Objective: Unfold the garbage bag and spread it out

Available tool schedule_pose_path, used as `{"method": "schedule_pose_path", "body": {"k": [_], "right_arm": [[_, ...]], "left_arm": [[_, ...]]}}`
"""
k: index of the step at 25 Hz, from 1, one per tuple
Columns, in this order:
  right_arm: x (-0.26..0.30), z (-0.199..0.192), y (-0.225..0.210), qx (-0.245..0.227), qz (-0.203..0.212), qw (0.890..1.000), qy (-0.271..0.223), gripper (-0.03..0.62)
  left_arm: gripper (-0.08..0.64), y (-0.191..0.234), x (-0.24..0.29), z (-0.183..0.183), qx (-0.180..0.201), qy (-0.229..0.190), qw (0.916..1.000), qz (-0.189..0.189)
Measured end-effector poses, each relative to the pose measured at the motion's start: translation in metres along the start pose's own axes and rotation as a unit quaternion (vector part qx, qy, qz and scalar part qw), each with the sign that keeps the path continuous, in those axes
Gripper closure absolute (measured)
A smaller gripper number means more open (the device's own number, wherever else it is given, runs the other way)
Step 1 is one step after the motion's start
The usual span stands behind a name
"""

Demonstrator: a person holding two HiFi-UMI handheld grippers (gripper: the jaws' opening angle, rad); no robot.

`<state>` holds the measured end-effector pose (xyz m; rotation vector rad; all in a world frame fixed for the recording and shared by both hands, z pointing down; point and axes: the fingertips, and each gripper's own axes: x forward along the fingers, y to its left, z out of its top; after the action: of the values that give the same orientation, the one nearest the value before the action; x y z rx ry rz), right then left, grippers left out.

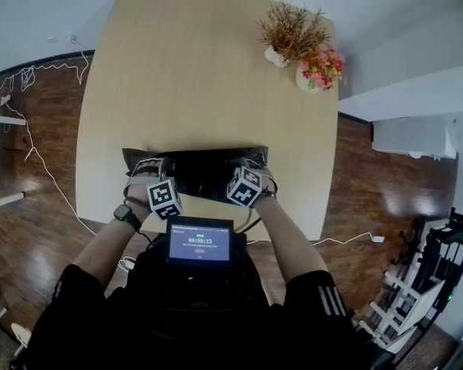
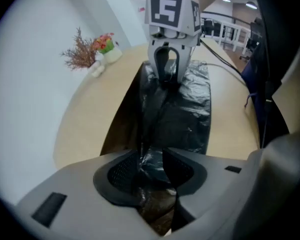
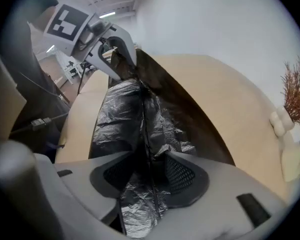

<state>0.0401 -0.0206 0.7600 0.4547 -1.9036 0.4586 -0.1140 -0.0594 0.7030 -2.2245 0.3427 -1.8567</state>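
Note:
A black garbage bag hangs as a wide, crumpled strip stretched between my two grippers, near the front edge of the light wooden table. My left gripper is shut on the bag's left end, and the film bunches between its pads. At the other end, my right gripper pinches the right end, with the plastic pressed between its pads. Each gripper view shows the other gripper at the far end of the bag: the right one and the left one.
A dried-plant vase and a pot of bright flowers stand at the table's far right corner. A small screen sits at the person's chest. A white cable trails over the wooden floor on the left.

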Motion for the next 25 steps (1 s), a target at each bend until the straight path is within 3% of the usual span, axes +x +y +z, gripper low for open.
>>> {"method": "schedule_pose_path", "body": {"k": [3,5,10,14,21,25], "right_arm": [[0.001,-0.001,0.001,-0.005,0.004,1.000,0.008,0.370],[0.001,-0.001,0.001,-0.005,0.005,1.000,0.011,0.368],[0.001,0.000,0.001,-0.001,0.009,1.000,0.011,0.368],[0.001,0.001,0.000,0.000,0.008,1.000,0.006,0.368],[0.001,-0.001,0.001,-0.001,0.010,1.000,0.000,0.365],[0.002,0.000,0.001,0.002,0.010,1.000,-0.002,0.366]], "left_arm": [[0.391,0.027,0.017,-0.015,0.026,0.021,0.9989,0.034],[0.390,0.041,0.024,-0.019,0.026,0.030,0.9986,0.035],[0.346,0.053,0.048,-0.030,0.010,0.046,0.9988,-0.008],[0.310,0.054,0.065,-0.030,0.019,0.047,0.9978,-0.041],[0.284,0.044,0.085,-0.029,-0.001,0.054,0.9897,-0.132],[0.282,0.044,0.084,-0.029,-0.008,0.052,0.9873,-0.150]]}}
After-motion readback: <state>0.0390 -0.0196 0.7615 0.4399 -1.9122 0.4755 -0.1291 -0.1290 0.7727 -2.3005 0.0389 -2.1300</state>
